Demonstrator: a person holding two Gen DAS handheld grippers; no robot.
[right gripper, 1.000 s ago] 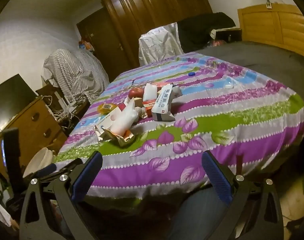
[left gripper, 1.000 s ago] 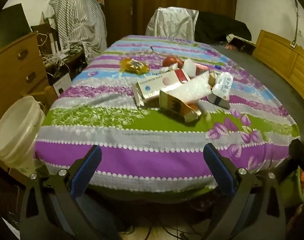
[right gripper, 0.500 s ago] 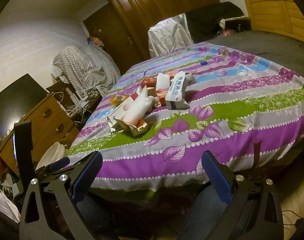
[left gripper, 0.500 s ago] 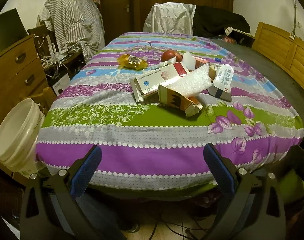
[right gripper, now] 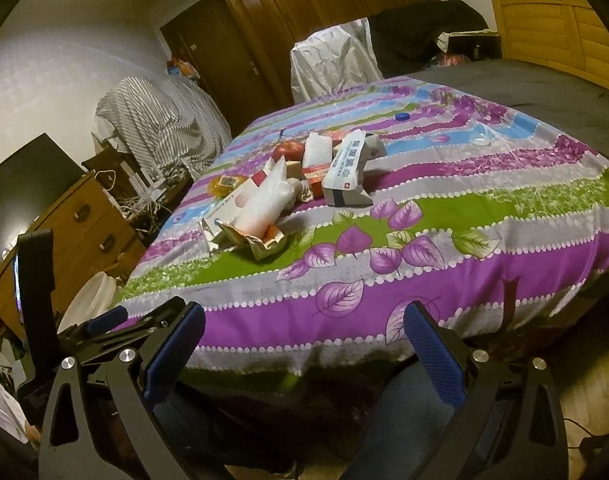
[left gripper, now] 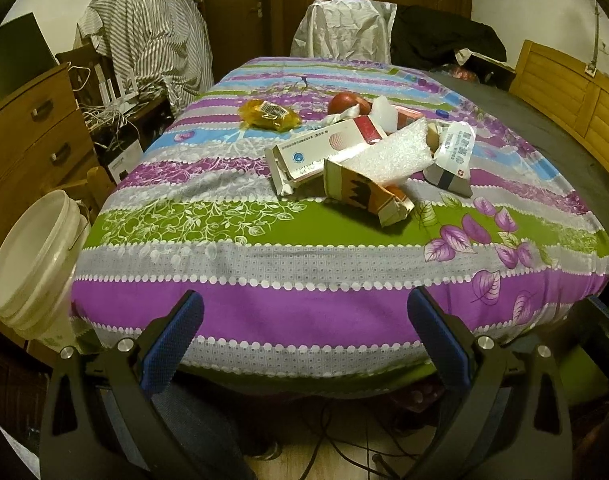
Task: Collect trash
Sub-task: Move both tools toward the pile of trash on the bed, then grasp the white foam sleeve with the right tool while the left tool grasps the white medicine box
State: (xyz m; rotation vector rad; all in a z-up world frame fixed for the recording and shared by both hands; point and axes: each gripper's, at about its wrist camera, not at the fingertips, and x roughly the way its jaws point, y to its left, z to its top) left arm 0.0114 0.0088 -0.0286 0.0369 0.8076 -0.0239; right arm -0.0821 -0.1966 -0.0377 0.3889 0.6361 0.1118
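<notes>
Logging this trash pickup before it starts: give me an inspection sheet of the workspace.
Surface: striped floral bedsheet, flat.
Job's things: pile of boxes and wrappers mid-bed; white bucket at the bed's left corner.
Clutter: yellow packet, red apple, blue cap.
Grippers: left hand-held gripper and right hand-held gripper open, empty, short of the bed.
Cables: tangled white cables by the dresser.
Surroundings: wooden dresser, draped clothes.

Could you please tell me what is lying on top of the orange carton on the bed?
A white foam sheet lies across the orange carton, covering its far end. Whatever is inside cannot be seen.
</notes>
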